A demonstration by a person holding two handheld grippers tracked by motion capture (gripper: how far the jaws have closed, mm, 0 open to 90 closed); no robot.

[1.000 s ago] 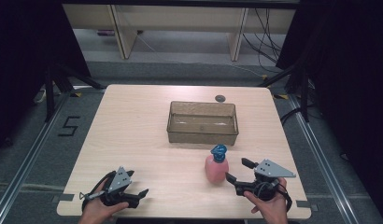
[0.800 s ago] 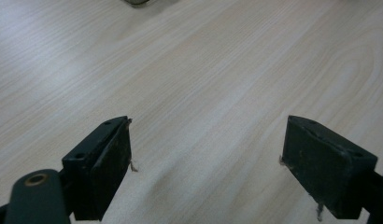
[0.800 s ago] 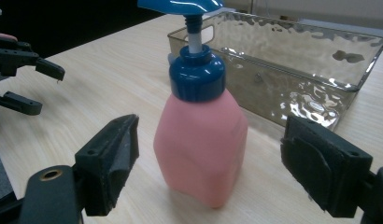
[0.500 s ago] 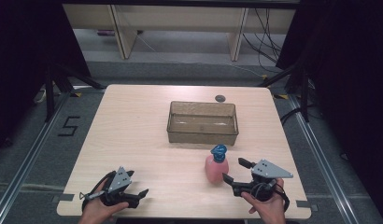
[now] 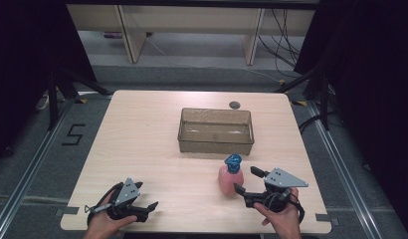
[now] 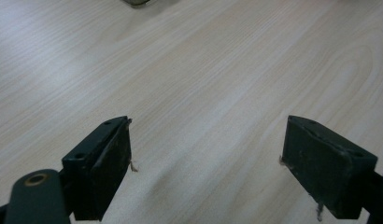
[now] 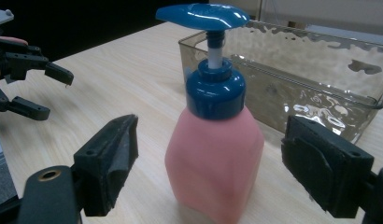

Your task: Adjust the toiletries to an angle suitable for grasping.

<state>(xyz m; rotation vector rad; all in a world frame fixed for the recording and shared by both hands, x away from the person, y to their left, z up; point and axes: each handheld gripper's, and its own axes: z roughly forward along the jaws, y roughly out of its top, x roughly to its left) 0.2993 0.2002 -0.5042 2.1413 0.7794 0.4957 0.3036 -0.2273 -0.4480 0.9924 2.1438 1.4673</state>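
Observation:
A pink soap bottle with a blue pump top (image 5: 230, 177) stands upright on the wooden table (image 5: 142, 144), just in front of a clear plastic bin (image 5: 216, 130). My right gripper (image 5: 246, 179) is open close to the bottle's right side. In the right gripper view the bottle (image 7: 215, 154) stands between the spread jaws of that gripper (image 7: 213, 172), and neither pad touches it. My left gripper (image 5: 146, 195) rests open near the front left edge. Its own view shows this gripper (image 6: 206, 158) wide open over bare wood (image 6: 203, 70).
The bin (image 7: 320, 70) looks empty and lies right behind the bottle. A small dark round object (image 5: 235, 104) lies near the table's far edge. Shelving and cables stand beyond the table. The left gripper (image 7: 35, 88) appears far off in the right gripper view.
My right gripper has edged slightly left, closer to the bottle. The left gripper and the bottle have stayed put.

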